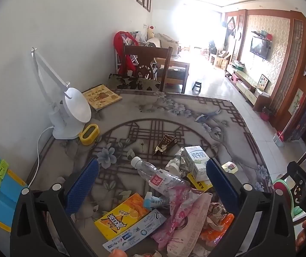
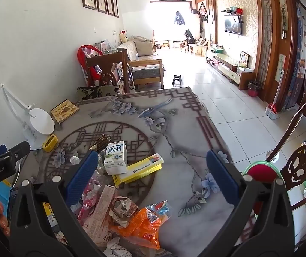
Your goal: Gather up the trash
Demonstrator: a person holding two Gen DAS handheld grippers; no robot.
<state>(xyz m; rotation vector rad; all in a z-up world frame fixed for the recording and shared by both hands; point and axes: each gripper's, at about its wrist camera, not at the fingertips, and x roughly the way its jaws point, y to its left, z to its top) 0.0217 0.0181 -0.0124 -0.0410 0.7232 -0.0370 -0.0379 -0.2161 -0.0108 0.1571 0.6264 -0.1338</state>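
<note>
Blue-padded and spread wide, the left gripper (image 1: pixel 153 171) hangs above the litter with nothing between its pads, and the right gripper (image 2: pixel 150 165) stands just as wide and just as empty. Both tilt down toward a table (image 2: pixel 174 111) covered in a grey cloth printed with flowers and dark lattice. The trash lies heaped at the near edge: a crushed clear plastic bottle (image 1: pixel 159 175) on its side, a white milk carton (image 2: pixel 115 157) upright beside a long yellow box (image 2: pixel 140 169), a small brown carton (image 1: pixel 165 143) lying a little apart toward the table's middle, an orange-and-yellow drink box (image 1: pixel 123 216) over a flattened toothpaste box (image 1: pixel 135 233), pink wrappers (image 1: pixel 185 209), a ball of crumpled paper (image 2: pixel 123 209) and an orange plastic bag (image 2: pixel 142 227). Much of the heap is cut off by the lower frame edge and by the black gripper arms, so how far it runs toward the person cannot be told. A fingertip (image 1: pixel 116 252) shows only as a sliver at the bottom of the left view. Against the wall stand a white desk lamp (image 1: pixel 67 111), a yellow holder (image 1: pixel 88 133) and a picture book (image 1: pixel 101 96). At the table's right edge a round red-and-green object (image 2: pixel 260 173) is partly hidden behind a gripper arm and is hard to identify. The far room is washed out by window glare.
</note>
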